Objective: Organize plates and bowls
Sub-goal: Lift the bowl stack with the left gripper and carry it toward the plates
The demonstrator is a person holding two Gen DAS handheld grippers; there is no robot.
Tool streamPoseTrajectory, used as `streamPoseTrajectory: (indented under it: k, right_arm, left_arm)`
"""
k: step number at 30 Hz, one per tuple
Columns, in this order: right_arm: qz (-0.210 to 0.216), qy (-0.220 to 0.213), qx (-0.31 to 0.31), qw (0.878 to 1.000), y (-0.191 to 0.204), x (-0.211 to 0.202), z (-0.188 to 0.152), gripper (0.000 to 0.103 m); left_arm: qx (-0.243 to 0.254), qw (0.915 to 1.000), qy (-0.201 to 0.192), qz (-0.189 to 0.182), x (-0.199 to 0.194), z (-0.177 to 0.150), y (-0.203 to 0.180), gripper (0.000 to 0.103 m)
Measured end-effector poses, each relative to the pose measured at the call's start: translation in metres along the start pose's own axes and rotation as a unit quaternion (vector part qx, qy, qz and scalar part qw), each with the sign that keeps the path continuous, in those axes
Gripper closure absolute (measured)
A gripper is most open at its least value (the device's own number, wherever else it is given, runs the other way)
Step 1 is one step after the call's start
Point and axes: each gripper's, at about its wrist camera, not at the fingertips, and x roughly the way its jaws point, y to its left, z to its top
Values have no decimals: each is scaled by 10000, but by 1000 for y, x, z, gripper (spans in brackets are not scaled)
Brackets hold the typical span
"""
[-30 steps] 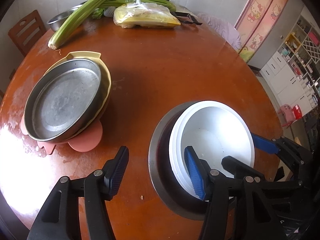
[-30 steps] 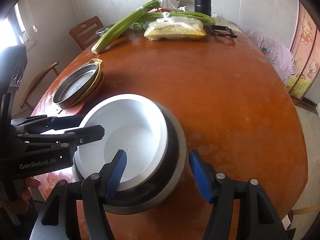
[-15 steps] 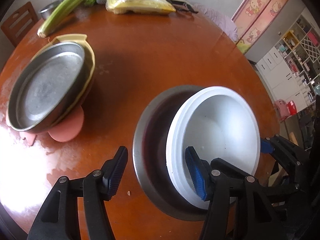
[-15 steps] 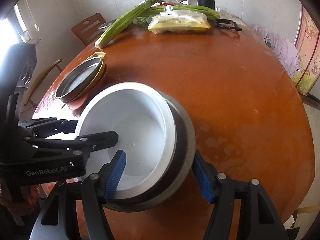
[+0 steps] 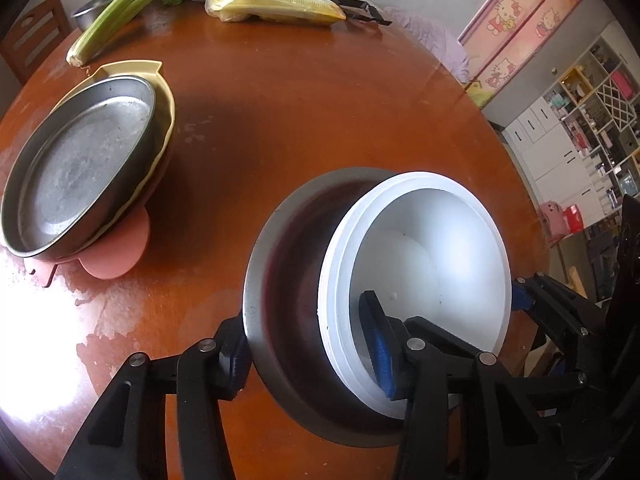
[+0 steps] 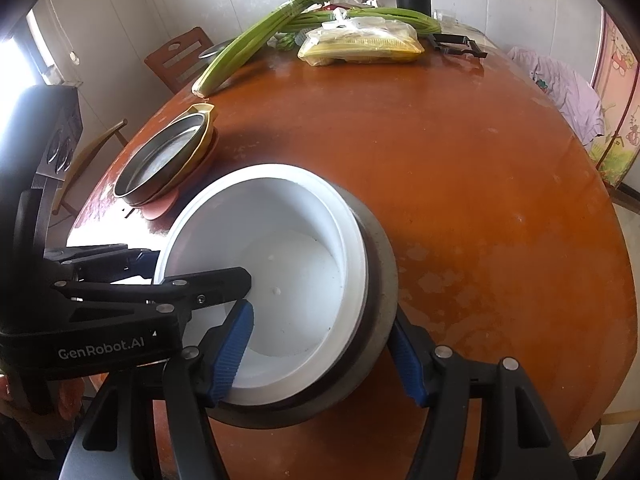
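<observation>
Both grippers are pinching one nested stack of bowls near the lower centre of each frame. The left gripper has just been closing, and its jaws are now gripping the stack's near edge, one dark pad against the outside of the steel bowl, the blue-ribbed pad inside the white bowl. The right gripper is clamping the opposite edge the same way: one blue pad is lying inside the white bowl, the other is pressing the steel bowl's outer wall.

Both tools are pointing steeply down at the table, their black linkage arms fanning up from the bottom of each view; the left one is also crossing the lower left of the right wrist view, its casing lettered in white.

The white bowl is sitting tilted inside the steel one, smooth and matte against brushed metal. At the left of the left wrist view, a shallow steel pan is resting in a yellow dish atop a pink mat. The round tabletop is glossy reddish wood, worn pale in patches. Celery stalks and a bagged yellow package are lying along the far edge.
</observation>
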Motion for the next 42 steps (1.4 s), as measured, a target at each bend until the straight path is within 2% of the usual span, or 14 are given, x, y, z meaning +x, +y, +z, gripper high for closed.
streamPoseTrajectory:
  k: [17, 24, 32, 42]
  right_arm:
    - [-36, -62, -97, 9999, 9, -4, 4, 38]
    - [-55, -162, -193, 9997, 16, -12, 10, 38]
    - [-38, -410, -494, 9979, 46, -24, 41, 38]
    - [103, -668, -980, 9929, 105, -23, 96, 38]
  left_arm:
    - [-33, 9999, -93, 23, -10, -1, 6, 54]
    - [-66, 9997, -245, -2, -26, 2, 12, 54]
    - [-163, 9979, -620, 56, -63, 18, 36, 53]
    - [-398, 9937, -1010, 268, -109, 46, 93, 53]
